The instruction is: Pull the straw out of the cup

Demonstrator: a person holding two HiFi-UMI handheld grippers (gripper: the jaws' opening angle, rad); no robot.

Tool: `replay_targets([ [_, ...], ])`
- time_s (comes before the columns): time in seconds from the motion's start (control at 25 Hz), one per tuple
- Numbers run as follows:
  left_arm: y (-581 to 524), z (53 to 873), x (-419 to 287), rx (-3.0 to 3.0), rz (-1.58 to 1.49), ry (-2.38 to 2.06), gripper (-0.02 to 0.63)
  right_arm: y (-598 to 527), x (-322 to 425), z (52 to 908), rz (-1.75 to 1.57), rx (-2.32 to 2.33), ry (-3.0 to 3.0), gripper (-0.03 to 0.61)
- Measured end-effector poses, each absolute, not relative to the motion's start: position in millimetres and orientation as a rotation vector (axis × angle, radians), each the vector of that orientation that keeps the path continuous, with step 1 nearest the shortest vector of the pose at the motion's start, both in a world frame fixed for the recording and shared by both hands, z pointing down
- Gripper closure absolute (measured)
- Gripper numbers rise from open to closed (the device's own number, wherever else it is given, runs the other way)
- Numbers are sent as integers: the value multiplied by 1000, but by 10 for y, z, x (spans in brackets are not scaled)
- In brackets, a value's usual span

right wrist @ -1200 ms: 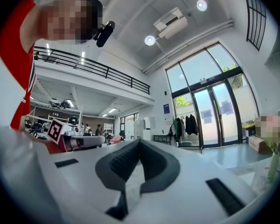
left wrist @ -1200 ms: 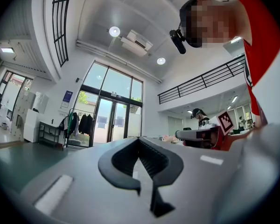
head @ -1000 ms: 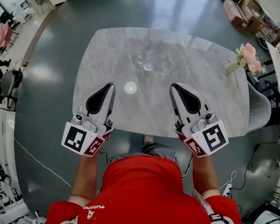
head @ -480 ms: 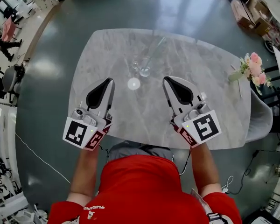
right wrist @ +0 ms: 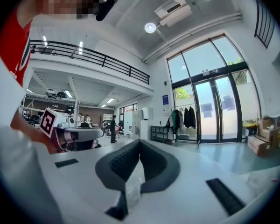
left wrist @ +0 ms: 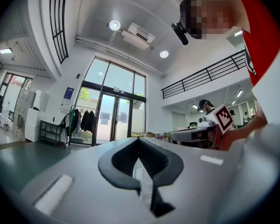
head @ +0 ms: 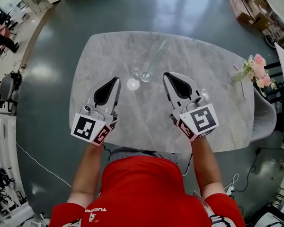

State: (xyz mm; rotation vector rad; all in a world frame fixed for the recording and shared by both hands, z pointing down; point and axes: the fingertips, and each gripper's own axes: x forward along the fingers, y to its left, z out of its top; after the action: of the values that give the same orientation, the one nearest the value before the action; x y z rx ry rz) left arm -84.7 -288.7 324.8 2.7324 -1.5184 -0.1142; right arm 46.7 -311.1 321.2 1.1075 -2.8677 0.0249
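The straw [head: 155,56] leans out of the clear cup [head: 146,75], its lower end in the glass and its upper end slanting away from us and to the right. The cup stands near the middle of the table [head: 109,46], ahead of both grippers and apart from them. Just left of it we see another small clear shape that we cannot identify, and a bright round glare on the marble nearer to us.

The right gripper [head: 166,76] is the closer one to the cup, its jaws closed tip to tip with nothing between them. The left gripper [head: 116,81] is likewise closed and empty.

We judge this to be the approach, with no contact made yet. The first risk lies in those closed jaws: a gripper that arrives unopened will shove the straw or knock the cup instead of taking hold. The straw is also thin and pale against the grey marble, so we could misjudge where it is and close on air.

Nothing braces the cup. A pull sideways, rather than along the straw's lean, would drag on the rim and could tip or slide the glass. Steadying it with the left gripper has its own hazard, since smooth glass may slip out of a pinch. Squeezing the straw too hard may flatten it.
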Motion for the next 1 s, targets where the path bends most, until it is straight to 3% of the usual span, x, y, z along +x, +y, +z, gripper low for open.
replay_targets([
  [1.0,-3585,3864,-822,2751,-67,-1358,609,-3967,381,4156,297,1246,-2686,575],
])
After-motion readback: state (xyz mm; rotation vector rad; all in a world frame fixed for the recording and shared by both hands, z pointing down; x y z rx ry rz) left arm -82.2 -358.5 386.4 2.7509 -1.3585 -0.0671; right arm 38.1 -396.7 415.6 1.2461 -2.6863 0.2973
